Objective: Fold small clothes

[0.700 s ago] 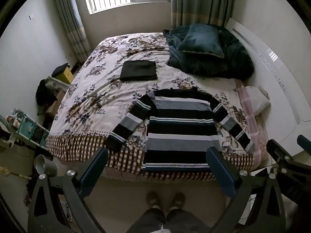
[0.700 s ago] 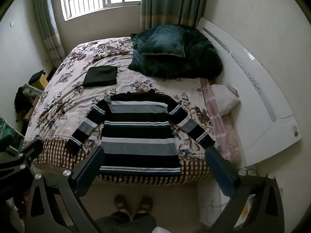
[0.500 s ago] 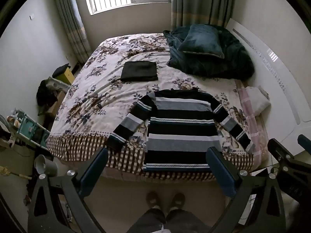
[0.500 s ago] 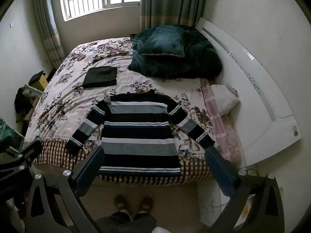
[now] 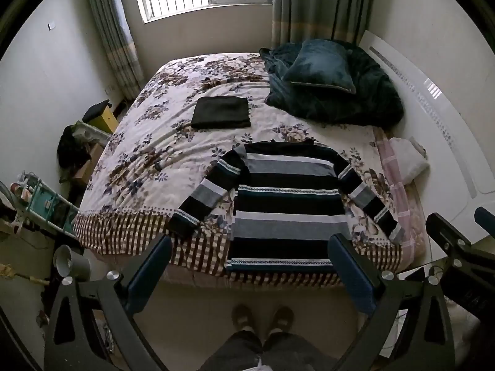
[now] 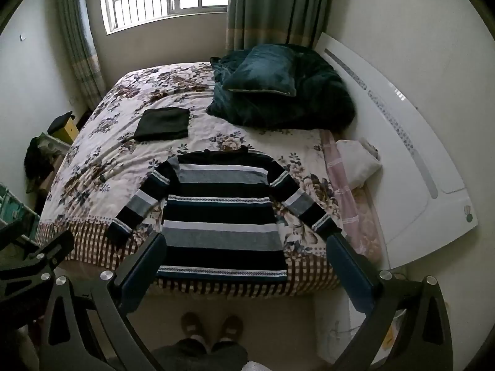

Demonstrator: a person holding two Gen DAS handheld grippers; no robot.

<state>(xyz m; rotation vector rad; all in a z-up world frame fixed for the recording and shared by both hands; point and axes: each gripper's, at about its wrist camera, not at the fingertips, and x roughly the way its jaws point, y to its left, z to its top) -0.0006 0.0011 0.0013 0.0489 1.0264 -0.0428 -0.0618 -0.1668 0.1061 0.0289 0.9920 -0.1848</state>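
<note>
Barely begun, judging from the layout. Spread flat and face-up near the foot edge of the bed: a striped sweater, hem toward the near edge, both sleeves angled outward and down, no crease or fold in it yet. Farther back and to the left, well apart from the sweater: a dark folded garment, already a neat rectangle, so probably one piece finished. At the far right, a heap of dark teal bedding with a cushion on top; beside the headboard, a pale bundle, unclear whether part of the work. Left gripper held above the floor short of the bed, jaws wide apart, nothing between them. Right gripper likewise, jaws spread, empty, clear of the cloth. Still ahead, by this reading: sleeves in, body folded over, then placing beside the finished piece.
</note>
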